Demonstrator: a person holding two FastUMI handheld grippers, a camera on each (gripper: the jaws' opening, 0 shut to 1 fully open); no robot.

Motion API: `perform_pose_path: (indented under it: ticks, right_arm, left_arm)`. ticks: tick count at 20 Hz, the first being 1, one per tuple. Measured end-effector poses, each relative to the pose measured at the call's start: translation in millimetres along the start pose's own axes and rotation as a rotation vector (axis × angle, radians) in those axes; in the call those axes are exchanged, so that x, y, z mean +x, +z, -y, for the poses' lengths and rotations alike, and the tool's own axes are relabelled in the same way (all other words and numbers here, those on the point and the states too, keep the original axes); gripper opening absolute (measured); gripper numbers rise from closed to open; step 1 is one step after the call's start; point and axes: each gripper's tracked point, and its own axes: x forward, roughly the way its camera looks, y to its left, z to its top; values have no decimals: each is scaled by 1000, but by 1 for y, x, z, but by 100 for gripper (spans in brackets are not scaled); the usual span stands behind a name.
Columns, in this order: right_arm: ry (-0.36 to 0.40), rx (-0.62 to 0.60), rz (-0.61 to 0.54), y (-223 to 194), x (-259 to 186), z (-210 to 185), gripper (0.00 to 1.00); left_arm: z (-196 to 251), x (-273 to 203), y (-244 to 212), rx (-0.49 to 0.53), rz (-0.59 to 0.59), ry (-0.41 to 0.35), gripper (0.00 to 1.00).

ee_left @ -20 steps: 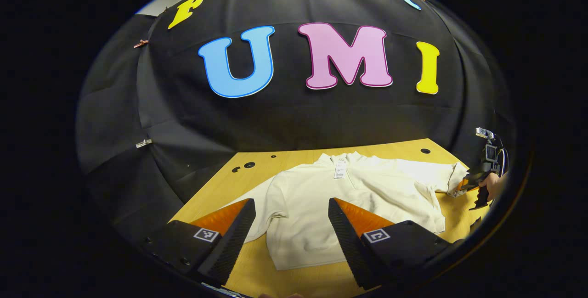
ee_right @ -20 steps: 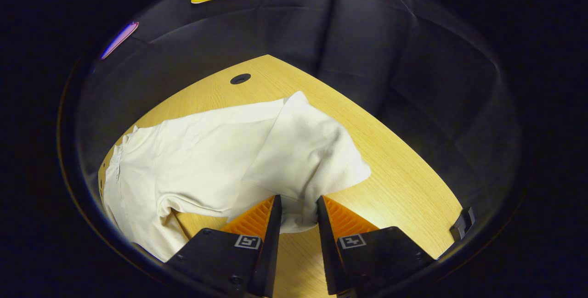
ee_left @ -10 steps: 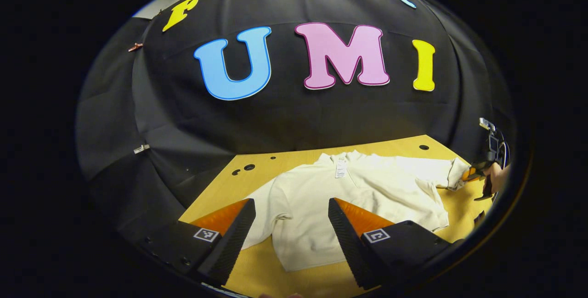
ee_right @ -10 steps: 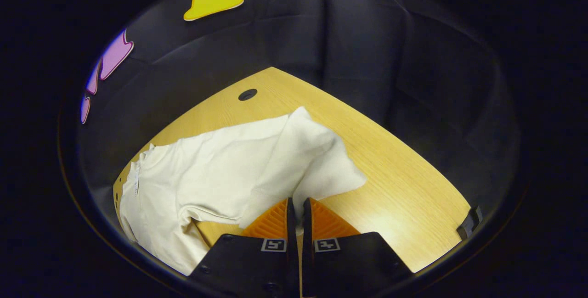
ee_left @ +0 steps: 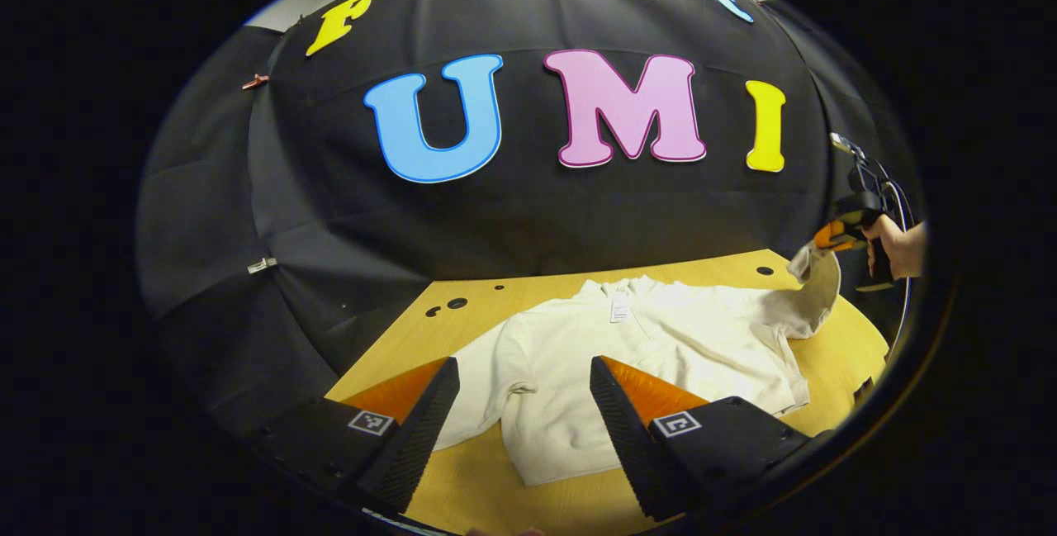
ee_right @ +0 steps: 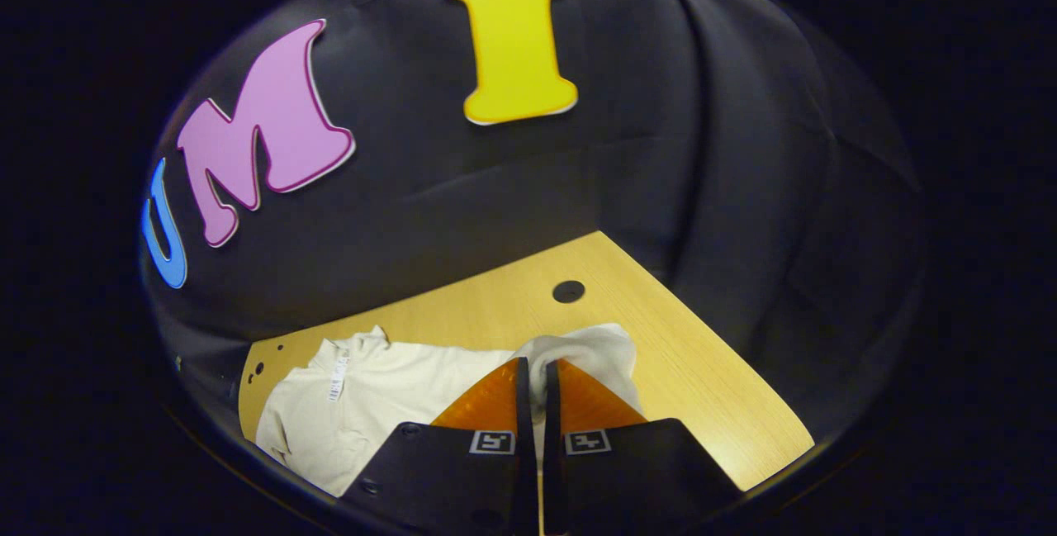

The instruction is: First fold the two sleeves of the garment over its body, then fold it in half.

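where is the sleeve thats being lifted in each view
Left gripper view: the lifted sleeve is at the far right, hanging from the right gripper above the table.
Right gripper view: the sleeve is at bottom centre, its cloth pinched between the shut jaws.
Shared landmark: the white neck tag at the garment's collar.
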Motion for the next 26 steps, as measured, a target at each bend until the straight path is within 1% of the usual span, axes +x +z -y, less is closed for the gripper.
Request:
perform_pose_path:
  ticks: [3, 8, 11, 12, 14, 15, 18, 20, 22, 24, 25, 26]
  right_arm:
    - [79, -46, 9, 12, 3, -59, 7]
    - [211, -74, 11, 20, 12, -169, 7]
    - [283, -107, 5, 15, 16, -238, 7]
    - [317, -123, -4, 8, 19, -270, 7]
    - [366, -159, -28, -11, 23, -317, 7]
    - [403, -184, -45, -30, 25, -351, 7]
    - [457, -238, -78, -72, 29, -425, 7]
    - [480, -256, -115, -108, 33, -460, 7]
    - [478, -290, -161, -150, 45, -483, 7]
    - [459, -329, -191, -189, 58, -496, 7]
    - [470, -335, -217, -205, 58, -503, 11]
    - [483, -335, -252, -224, 53, -506, 19]
  left_arm:
    - [-13, -1, -1, -16, 5, 19, 98]
    - [-38, -4, -8, -43, 5, 61, 98]
    - [-57, -4, -17, -63, -5, 88, 98]
    - [-64, -4, -20, -72, -9, 103, 98]
    - [-76, -1, -26, -82, -19, 125, 98]
    - [-83, 0, -27, -88, -22, 136, 98]
    - [-105, 8, -33, -104, -30, 159, 98]
    - [-120, 12, -40, -102, -42, 179, 98]
    - [-137, 16, -46, -108, -50, 206, 98]
    - [-155, 16, -54, -123, -58, 239, 98]
    - [-162, 16, -58, -132, -65, 253, 98]
    - [-169, 16, -63, -138, -74, 267, 98]
